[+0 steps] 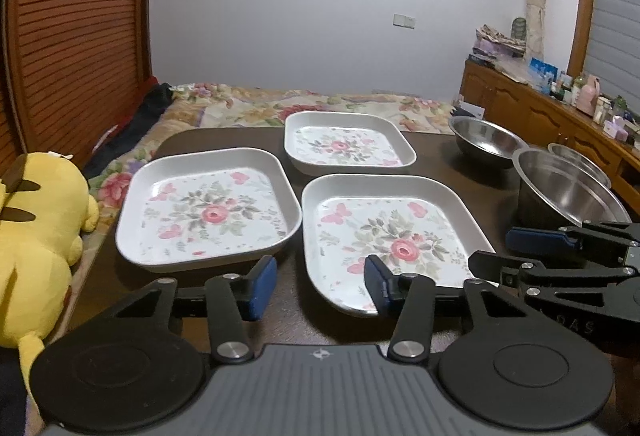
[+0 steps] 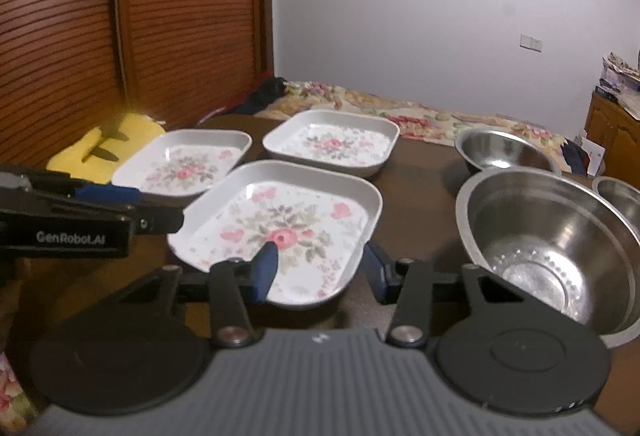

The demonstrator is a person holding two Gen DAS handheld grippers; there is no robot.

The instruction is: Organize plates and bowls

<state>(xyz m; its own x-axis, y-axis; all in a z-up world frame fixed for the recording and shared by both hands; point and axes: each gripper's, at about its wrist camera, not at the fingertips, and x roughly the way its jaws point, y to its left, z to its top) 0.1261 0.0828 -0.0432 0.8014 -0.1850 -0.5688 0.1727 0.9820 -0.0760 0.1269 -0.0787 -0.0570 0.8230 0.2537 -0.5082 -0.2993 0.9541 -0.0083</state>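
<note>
Left gripper (image 1: 320, 286): fingers (image 1: 262, 286) part open, nothing between them; they hang over bare surface (image 1: 296, 300) at the gap between the near plate (image 1: 396, 240) and the left plate (image 1: 208, 209). The right-hand finger overlaps the near plate's left rim; contact cannot be told.

Right gripper (image 2: 320, 272): fingers (image 2: 266, 270) part open, straddling the near plate's (image 2: 280, 232) near right corner, one finger over the floral inside, the other outside the rim. Pads do not plainly press on it.

Three white floral plates lie apart on the dark surface: near, left (image 2: 182, 165), far (image 2: 332, 143). To their right stand three steel bowls: a large one (image 2: 548, 248) nearest, one behind it (image 2: 504, 151), a third (image 2: 618, 195) at the right edge.

Yellow plush (image 1: 36, 236) sits at the surface's left edge. Bed (image 1: 304, 107) with floral cover beyond.
</note>
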